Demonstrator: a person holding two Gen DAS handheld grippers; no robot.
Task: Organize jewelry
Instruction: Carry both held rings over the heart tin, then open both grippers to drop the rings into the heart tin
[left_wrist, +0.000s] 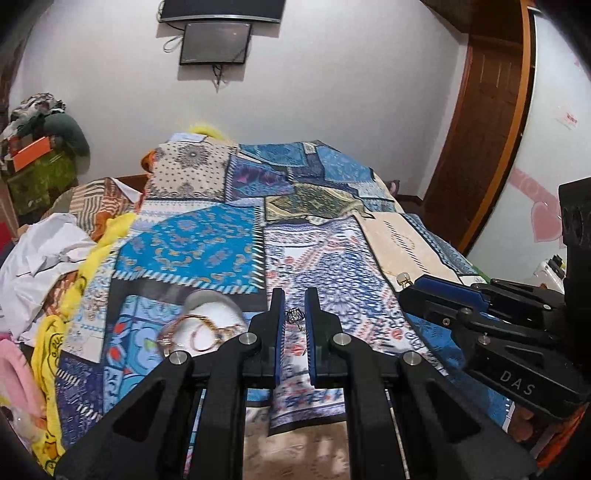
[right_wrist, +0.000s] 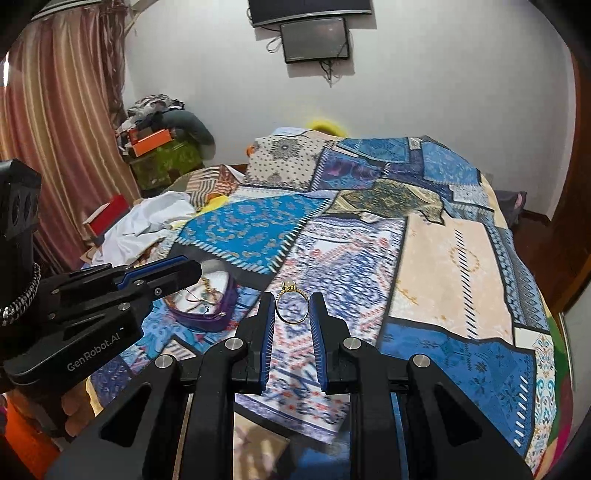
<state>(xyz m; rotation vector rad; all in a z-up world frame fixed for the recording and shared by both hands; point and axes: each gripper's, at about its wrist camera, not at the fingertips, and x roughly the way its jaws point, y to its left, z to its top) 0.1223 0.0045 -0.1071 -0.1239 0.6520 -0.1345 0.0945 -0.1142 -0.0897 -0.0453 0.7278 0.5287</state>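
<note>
I have the bed (right_wrist: 461, 258) filling most of both views, covered by a patchwork spread (left_wrist: 207, 240) in blues, creams and small prints. On the wall behind it hang two dark screens (right_wrist: 314, 38), one above the other, with loose cables below. A striped curtain (right_wrist: 55, 129) drops down the left side of my right camera, and beside it a heap of clothes and boxes (right_wrist: 159, 140) is stacked in the corner. A wooden door frame (left_wrist: 491, 122) curves along the right edge of my left camera. Crumpled white cloth (left_wrist: 40, 254) and a yellow printed fabric (left_wrist: 55, 350) lie along the left edge of the bed.

On the spread, near its front edge, sits an open jewelry pouch (right_wrist: 212, 299) with a purple rim and pale lining; gold chains and bangles (left_wrist: 195, 328) lie tangled in it.

My right gripper (right_wrist: 291, 304) pinches a gold ring (right_wrist: 291, 302) with a pale stone, upright between the blue pads, above the spread and to the right of the pouch. My left gripper (left_wrist: 294, 314) is closed on a small silver piece (left_wrist: 294, 316), too small for me to identify, held just right of the pouch. Each gripper shows in the other's camera, side by side and close together.
</note>
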